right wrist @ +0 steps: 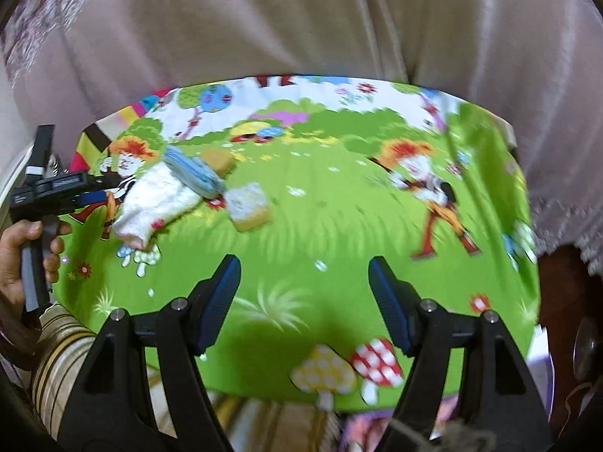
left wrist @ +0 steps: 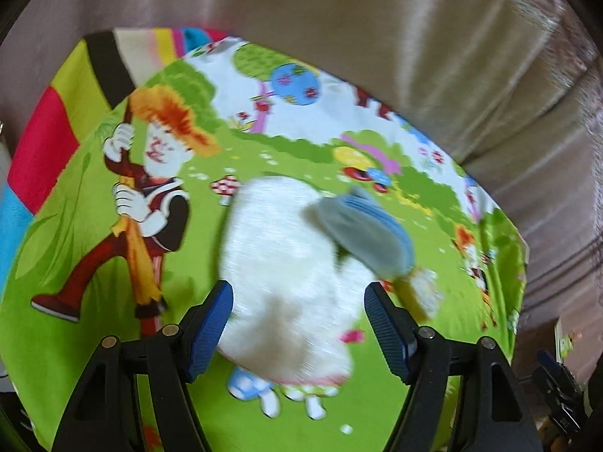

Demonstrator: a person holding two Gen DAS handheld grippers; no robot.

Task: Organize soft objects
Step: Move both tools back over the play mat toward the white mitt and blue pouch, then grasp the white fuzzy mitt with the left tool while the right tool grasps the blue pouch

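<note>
A white fluffy cloth (left wrist: pixel 279 263) lies on the green cartoon-print table cover (left wrist: pixel 94 358). A blue-grey folded cloth (left wrist: pixel 373 229) lies across its far right part. My left gripper (left wrist: pixel 297 324) is open, its fingers on either side of the white cloth's near end. In the right wrist view the white cloth (right wrist: pixel 154 203), the blue-grey cloth (right wrist: pixel 192 173) and two yellow sponges (right wrist: pixel 248 207) (right wrist: pixel 218 160) lie at the left of the cover (right wrist: pixel 320 226). My right gripper (right wrist: pixel 305 301) is open and empty over bare cover. The left gripper's body (right wrist: pixel 49 188) shows at the far left.
Beige curtains (right wrist: pixel 301 19) hang behind the table's far edge. A striped cloth (left wrist: pixel 49 139) shows under the cover at the left. A hand in a striped sleeve (right wrist: pixel 22 248) holds the left gripper.
</note>
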